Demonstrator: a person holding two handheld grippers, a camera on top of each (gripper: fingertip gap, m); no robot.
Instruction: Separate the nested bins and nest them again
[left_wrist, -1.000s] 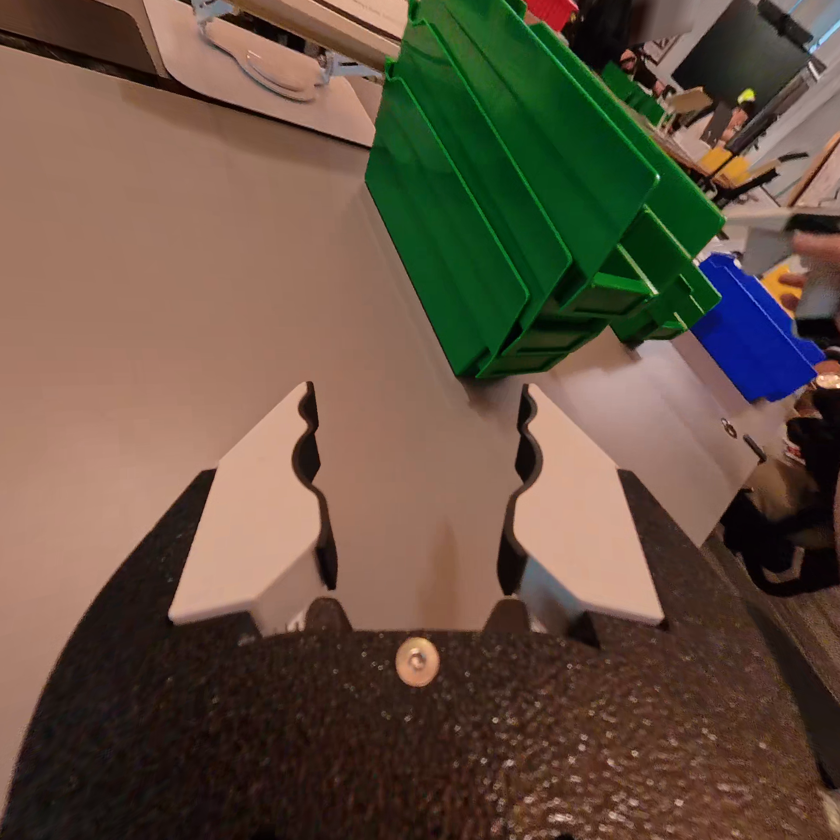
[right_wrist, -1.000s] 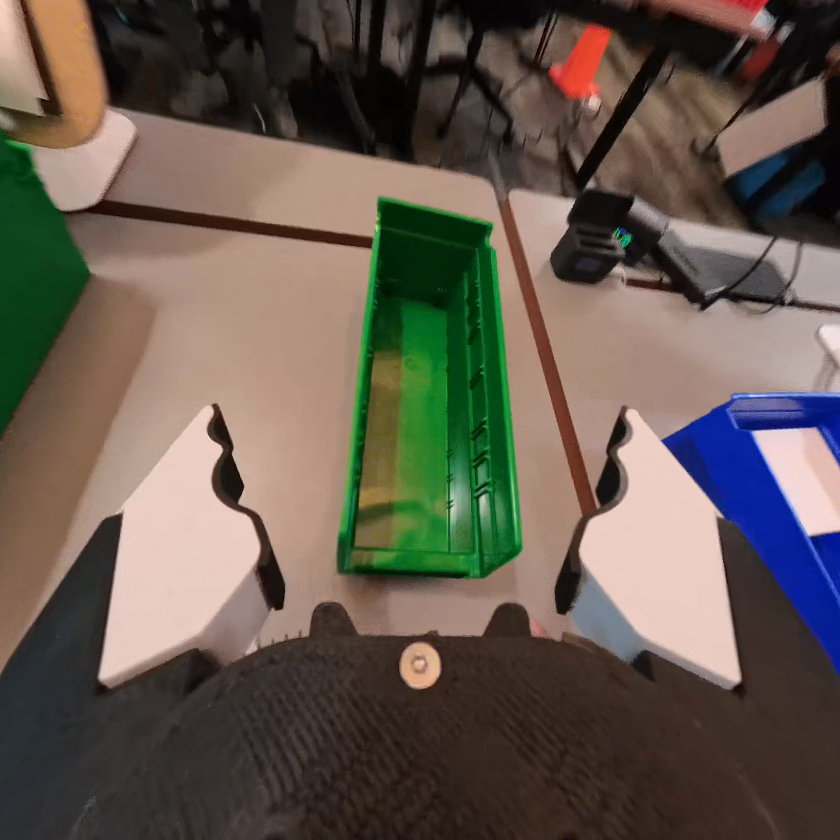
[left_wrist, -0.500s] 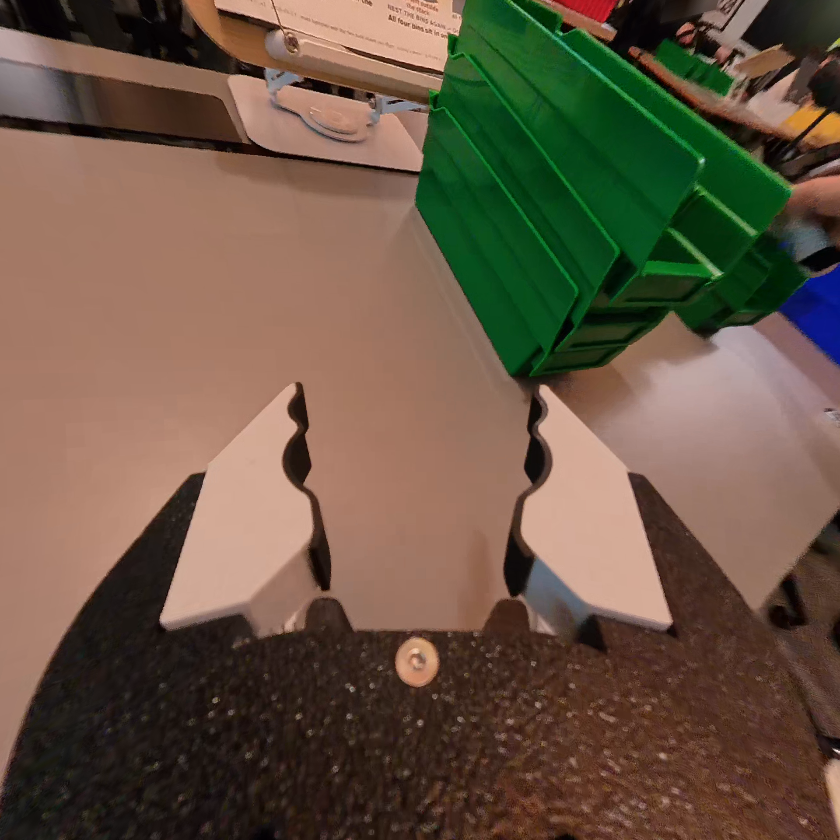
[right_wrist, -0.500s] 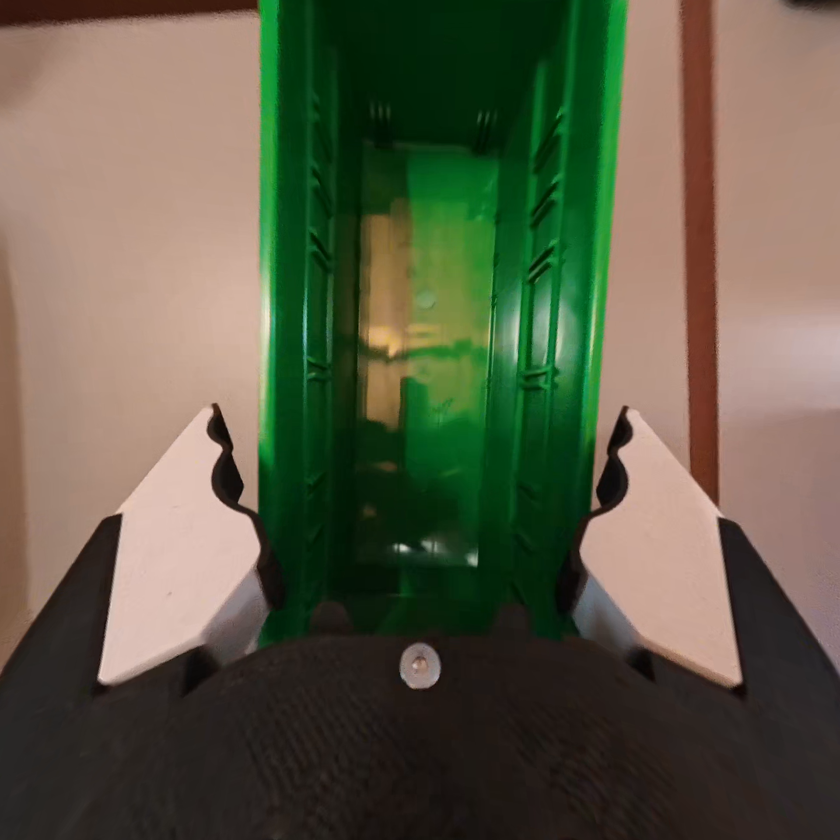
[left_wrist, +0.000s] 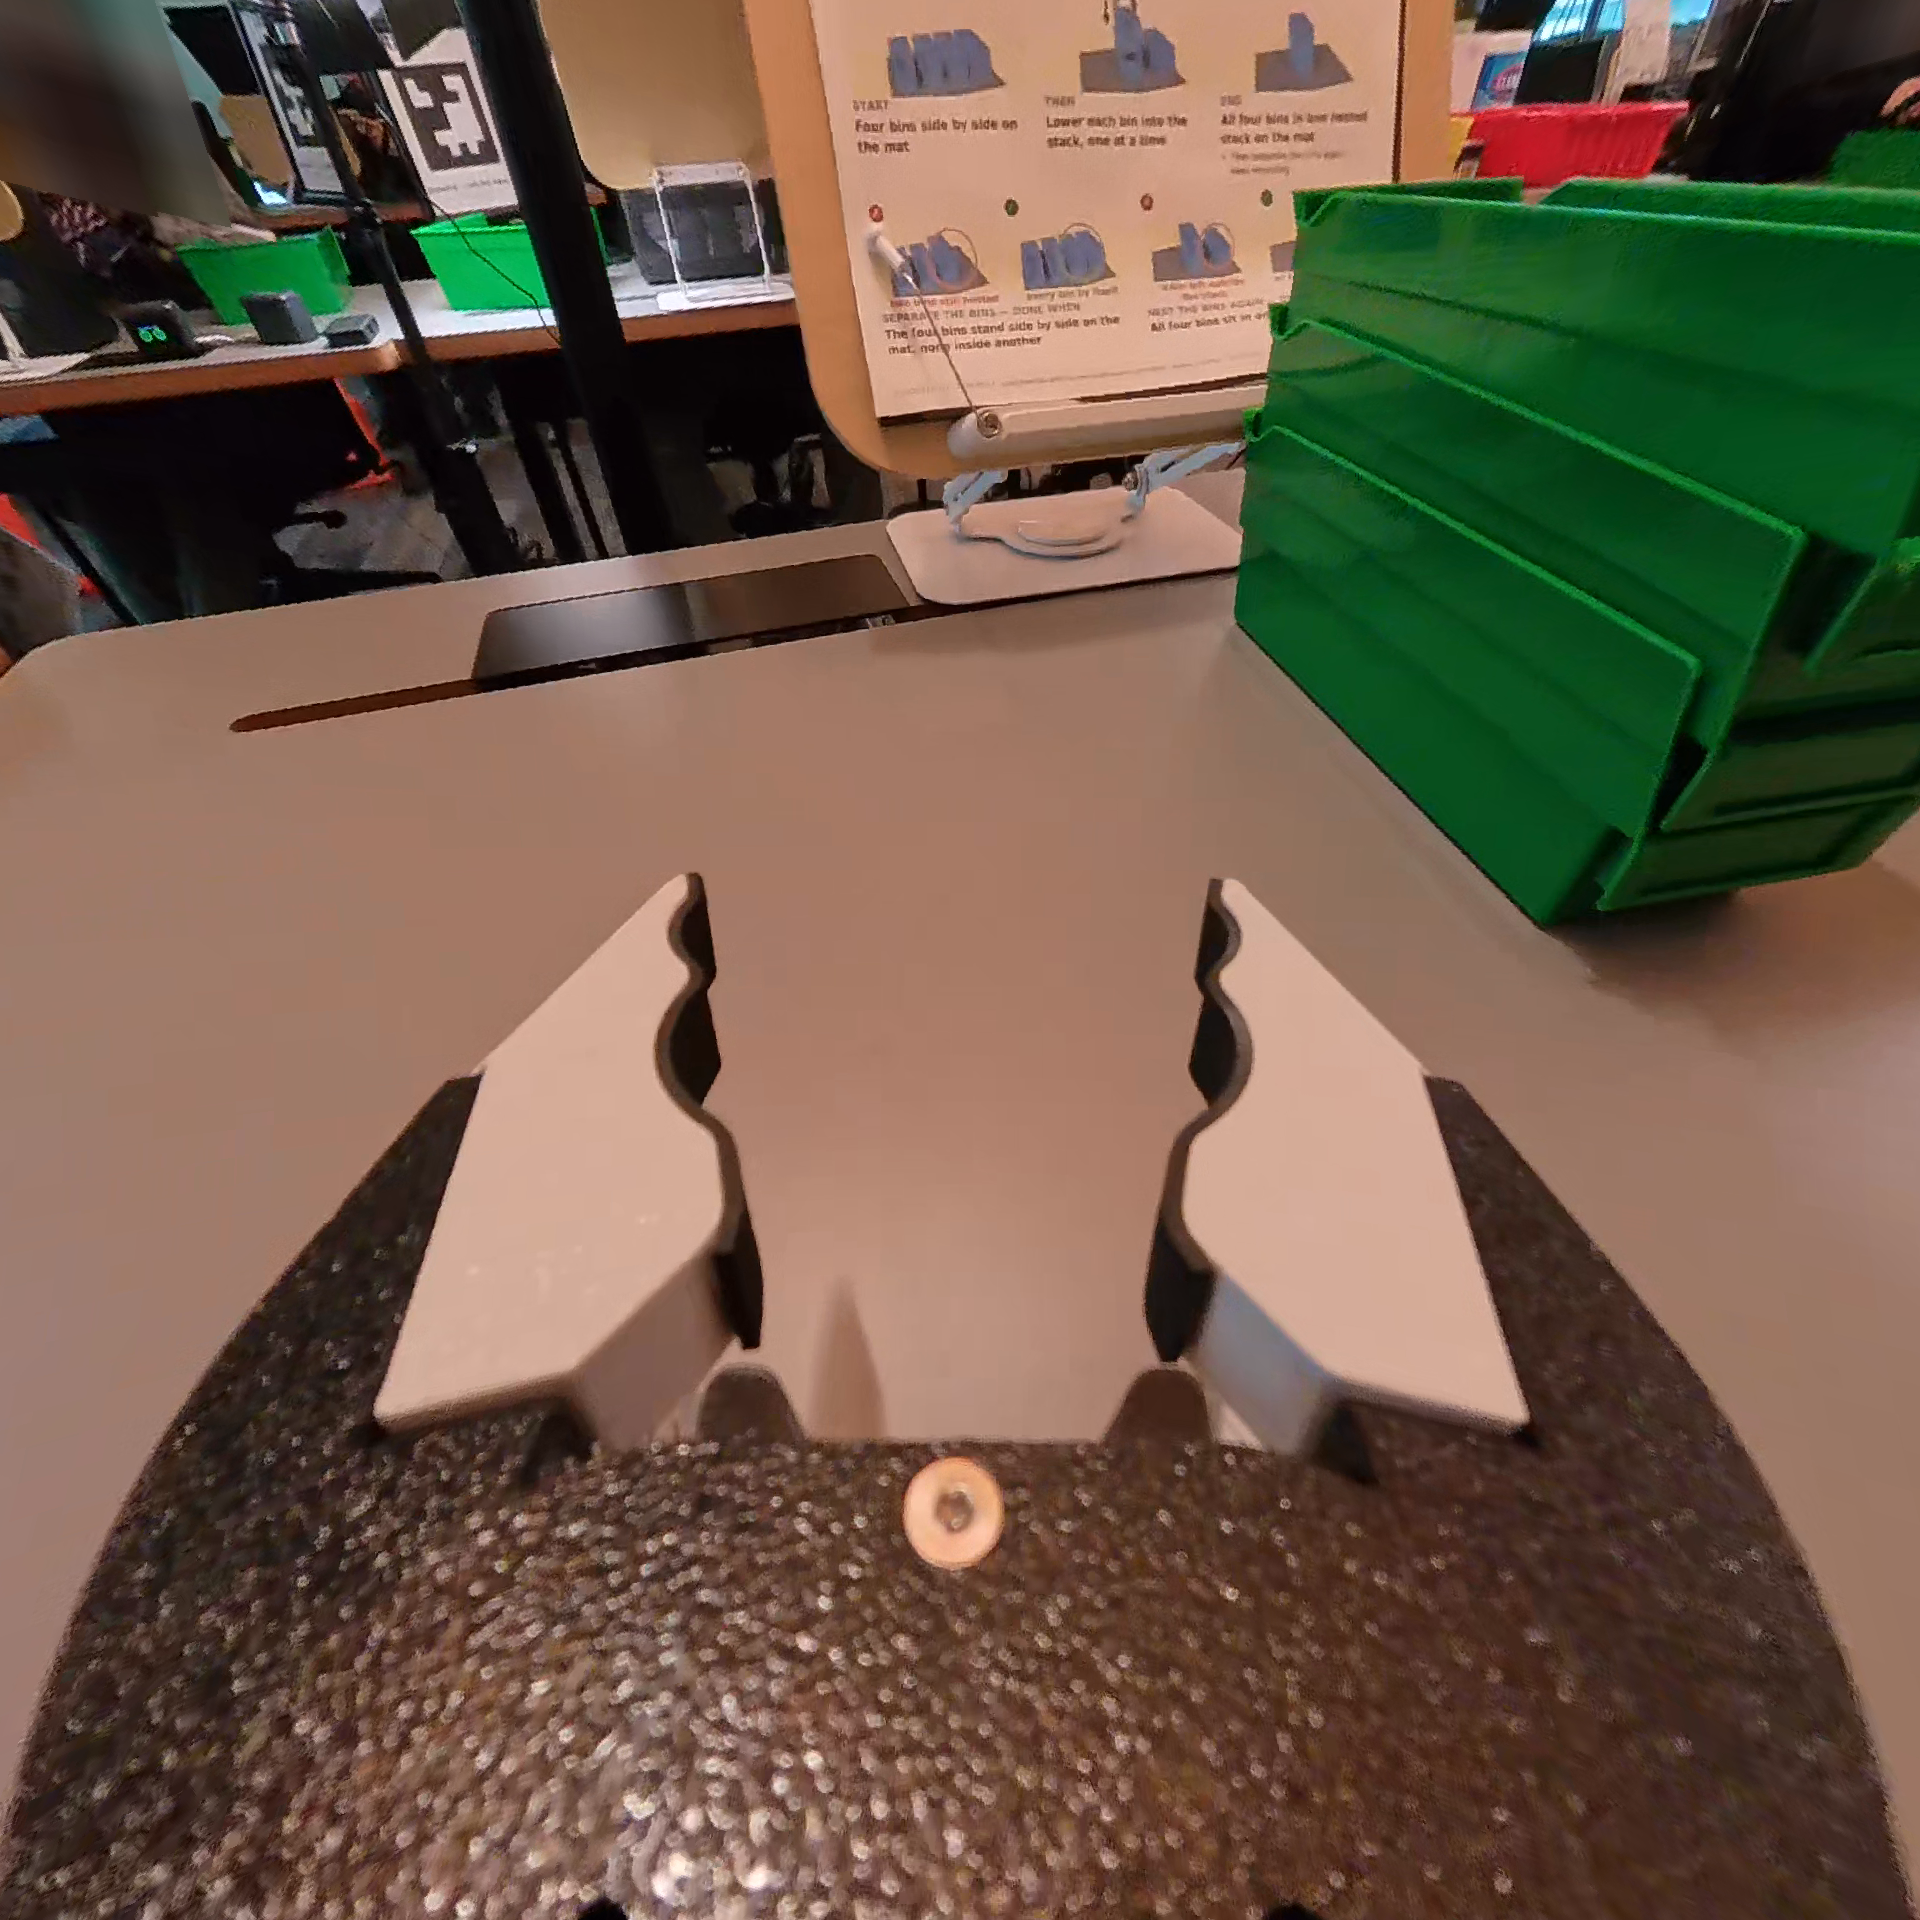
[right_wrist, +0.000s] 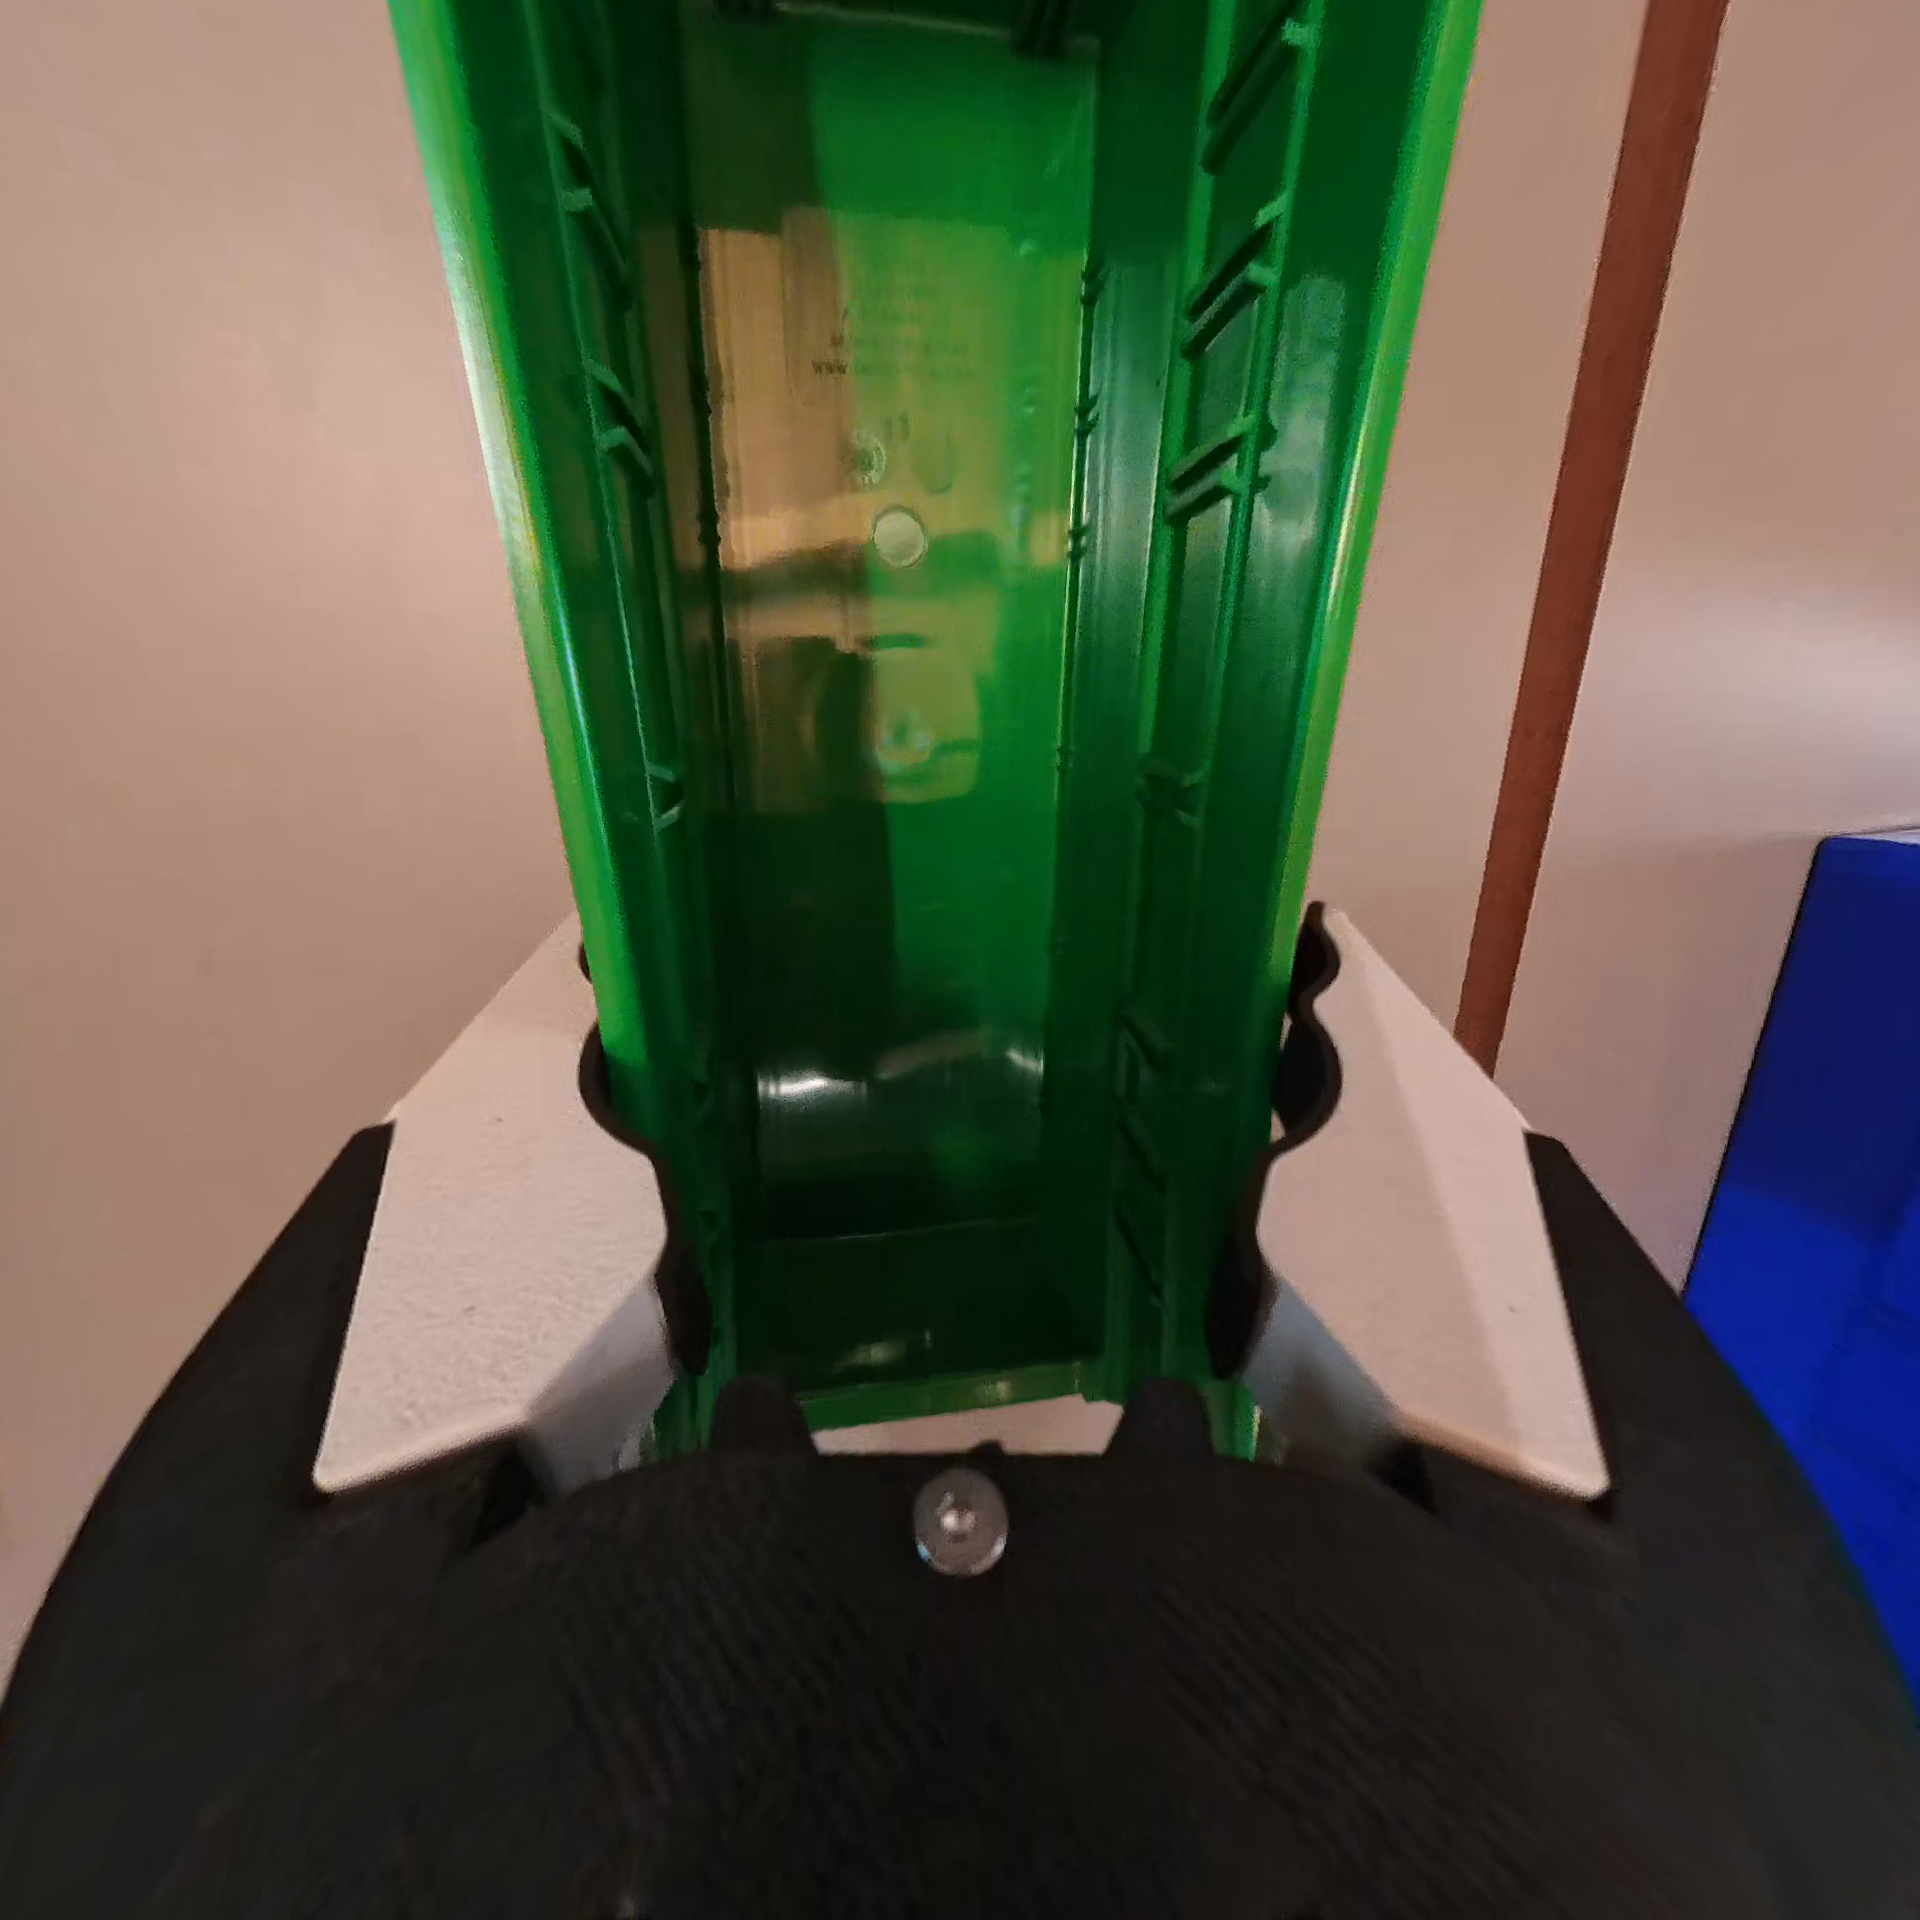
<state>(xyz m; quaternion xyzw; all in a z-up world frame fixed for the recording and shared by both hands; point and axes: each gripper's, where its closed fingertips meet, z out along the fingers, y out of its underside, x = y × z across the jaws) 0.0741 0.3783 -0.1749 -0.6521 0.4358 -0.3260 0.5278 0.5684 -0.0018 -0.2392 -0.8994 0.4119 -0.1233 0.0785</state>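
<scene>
Right wrist view: right gripper (right_wrist: 951, 1122) jaws clamped on outer side walls of single green bin (right_wrist: 935, 582) at its near end. Bin open side up, long axis running straight away from camera, far end out of frame. Bin on pale surface (right_wrist: 260, 520); blue bin (right_wrist: 1829, 1195) just beside on right.

Left wrist view: left gripper (left_wrist: 956, 1049) jaws apart, nothing between, low over bare surface. Stack of nested green bins (left_wrist: 1538, 582) ahead right, on surface, long axis running back-left to front-right. Instruction board (left_wrist: 1101, 197) on stand behind.
</scene>
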